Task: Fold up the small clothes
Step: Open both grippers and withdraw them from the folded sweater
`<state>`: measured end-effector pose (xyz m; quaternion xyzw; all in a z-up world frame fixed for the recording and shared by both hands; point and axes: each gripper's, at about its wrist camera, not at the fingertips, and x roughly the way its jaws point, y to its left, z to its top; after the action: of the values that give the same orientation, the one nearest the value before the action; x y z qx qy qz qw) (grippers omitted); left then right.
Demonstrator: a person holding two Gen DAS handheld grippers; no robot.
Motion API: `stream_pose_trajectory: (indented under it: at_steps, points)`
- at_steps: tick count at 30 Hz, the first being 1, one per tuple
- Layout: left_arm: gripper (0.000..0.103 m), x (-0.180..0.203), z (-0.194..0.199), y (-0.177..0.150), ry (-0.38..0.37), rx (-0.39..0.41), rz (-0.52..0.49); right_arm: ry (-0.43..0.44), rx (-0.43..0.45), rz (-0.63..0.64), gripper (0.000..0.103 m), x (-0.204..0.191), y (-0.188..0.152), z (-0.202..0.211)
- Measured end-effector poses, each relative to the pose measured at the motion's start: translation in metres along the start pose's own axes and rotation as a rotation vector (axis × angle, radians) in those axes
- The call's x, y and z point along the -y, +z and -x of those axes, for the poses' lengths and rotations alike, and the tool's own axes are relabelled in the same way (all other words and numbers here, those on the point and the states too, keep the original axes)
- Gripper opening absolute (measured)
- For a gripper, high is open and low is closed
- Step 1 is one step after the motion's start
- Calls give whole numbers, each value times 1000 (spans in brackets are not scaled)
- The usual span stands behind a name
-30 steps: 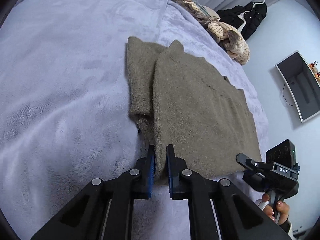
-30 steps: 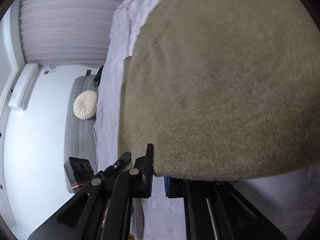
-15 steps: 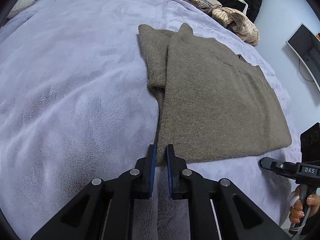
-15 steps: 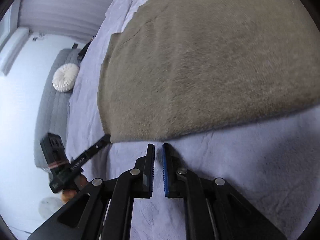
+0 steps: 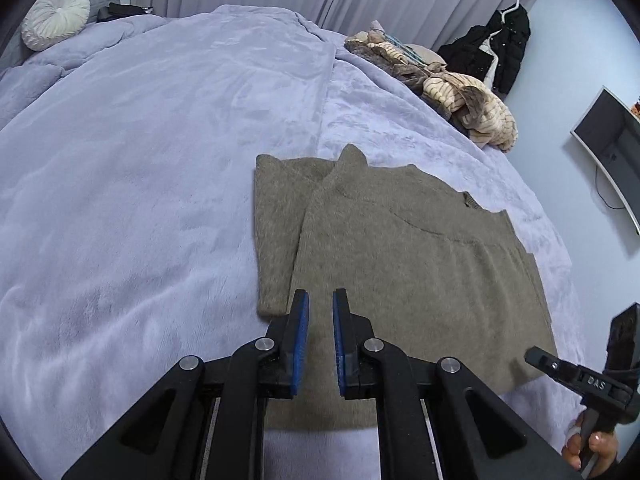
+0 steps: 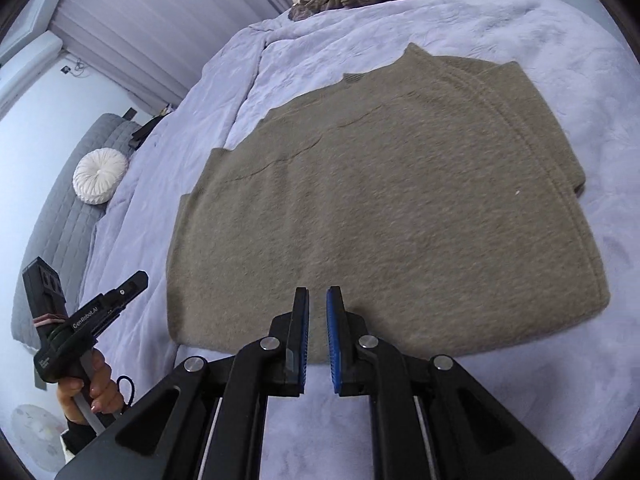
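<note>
A taupe knit sweater (image 5: 404, 280) lies flat on the lavender bed cover (image 5: 140, 160), folded over with a sleeve strip along its left side. It also shows in the right wrist view (image 6: 380, 208). My left gripper (image 5: 320, 304) hovers over the sweater's near left edge, jaws slightly apart and holding nothing. My right gripper (image 6: 317, 300) hovers over the sweater's near hem, jaws slightly apart and holding nothing. The right gripper also shows at the right edge of the left wrist view (image 5: 576, 376), and the left gripper at the left of the right wrist view (image 6: 120, 292).
A pile of beige and striped clothes (image 5: 448, 88) lies at the bed's far right. A round white cushion (image 5: 54, 14) sits on a grey sofa at far left. A black jacket (image 5: 492, 52) hangs by the wall, and a monitor (image 5: 612, 148) stands at right.
Both grippers let go of the sweater, which has dropped flat on the bed. Both have lifted and pulled back from its near hem, jaws slightly parted.
</note>
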<state>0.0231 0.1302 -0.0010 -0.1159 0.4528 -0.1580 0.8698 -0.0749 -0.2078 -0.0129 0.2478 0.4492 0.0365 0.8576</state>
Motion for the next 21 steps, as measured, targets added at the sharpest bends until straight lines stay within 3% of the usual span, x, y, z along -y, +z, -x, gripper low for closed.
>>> stream_pose_trajectory:
  at_steps: [3, 5, 8, 12, 15, 21]
  points:
    - [12, 3, -31, 13, 47, -25, 13, -32, 32, -51, 12, 15, 12, 4]
    - [12, 0, -50, 13, 120, -58, 12, -65, 42, -71, 12, 29, 18, 4]
    - [12, -4, -56, 3, 115, -60, 3, -132, 16, -110, 11, 56, 18, -2]
    - [13, 1, -48, -4, 129, -63, -44, -27, 20, -225, 9, 91, 11, -6]
    - [12, 7, -40, -7, 156, -56, -62, -48, 25, -196, 11, 84, 11, -3]
    - [13, 14, -21, -23, 182, -51, -51, -100, 39, -73, 34, 52, -5, 16]
